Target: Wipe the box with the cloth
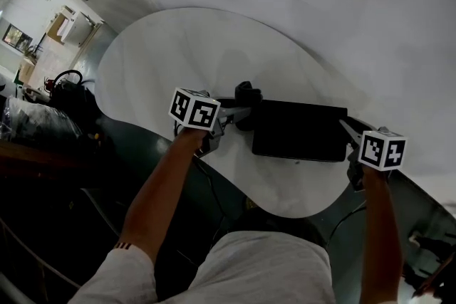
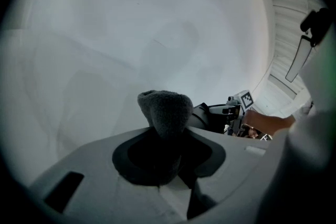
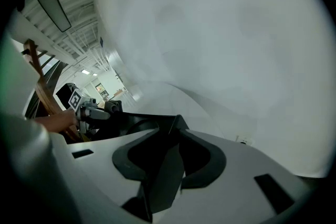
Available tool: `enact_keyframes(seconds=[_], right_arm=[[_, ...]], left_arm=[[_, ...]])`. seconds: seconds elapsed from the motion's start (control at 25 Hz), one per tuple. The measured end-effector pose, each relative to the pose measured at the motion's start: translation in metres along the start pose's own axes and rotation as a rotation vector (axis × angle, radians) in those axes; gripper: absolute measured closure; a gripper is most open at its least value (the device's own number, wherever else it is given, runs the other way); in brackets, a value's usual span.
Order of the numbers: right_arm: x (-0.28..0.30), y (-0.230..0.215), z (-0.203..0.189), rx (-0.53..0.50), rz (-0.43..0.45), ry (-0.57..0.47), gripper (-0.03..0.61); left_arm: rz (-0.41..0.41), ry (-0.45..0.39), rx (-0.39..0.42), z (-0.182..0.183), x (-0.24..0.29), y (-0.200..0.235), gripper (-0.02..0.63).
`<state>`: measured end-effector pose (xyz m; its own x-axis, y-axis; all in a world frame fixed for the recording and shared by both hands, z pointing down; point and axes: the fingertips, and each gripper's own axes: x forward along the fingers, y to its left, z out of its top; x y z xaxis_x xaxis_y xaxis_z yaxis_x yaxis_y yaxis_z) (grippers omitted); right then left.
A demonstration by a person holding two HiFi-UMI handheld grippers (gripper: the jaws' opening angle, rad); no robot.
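A flat black box lies on the white table, near its front edge. My left gripper is shut on a dark grey cloth and holds it at the box's left end. In the left gripper view the cloth sticks up from between the jaws, with the box just beyond to the right. My right gripper grips the box's right end. In the right gripper view a corner of the box sits between the jaws, and the cloth shows at the far end.
The table's curved front edge runs close under both grippers, with dark floor and cables below it. Cluttered dark equipment stands off the table's left side. A pale wall rises behind the table.
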<state>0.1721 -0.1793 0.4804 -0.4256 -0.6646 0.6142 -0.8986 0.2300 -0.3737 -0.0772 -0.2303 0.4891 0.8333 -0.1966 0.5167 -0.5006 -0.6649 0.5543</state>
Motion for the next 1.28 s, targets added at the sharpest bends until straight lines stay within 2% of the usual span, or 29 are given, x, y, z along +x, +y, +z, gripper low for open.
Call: enact_keyframes(seconds=[0.28, 0.88, 1.28], right_arm=[[-0.002, -0.002, 0.0, 0.002, -0.001, 0.0, 0.468], [-0.001, -0.002, -0.001, 0.003, 0.0, 0.001, 0.467], [-0.001, 0.0, 0.0, -0.012, 0.002, -0.002, 0.466]], left_arm=[[-0.055, 0.045, 0.011, -0.003, 0.005, -0.008, 0.497], [-0.064, 0.086, -0.012, -0.066, -0.02, -0.054, 0.497], [-0.042, 0.062, -0.038, -0.091, -0.035, -0.075, 0.497]])
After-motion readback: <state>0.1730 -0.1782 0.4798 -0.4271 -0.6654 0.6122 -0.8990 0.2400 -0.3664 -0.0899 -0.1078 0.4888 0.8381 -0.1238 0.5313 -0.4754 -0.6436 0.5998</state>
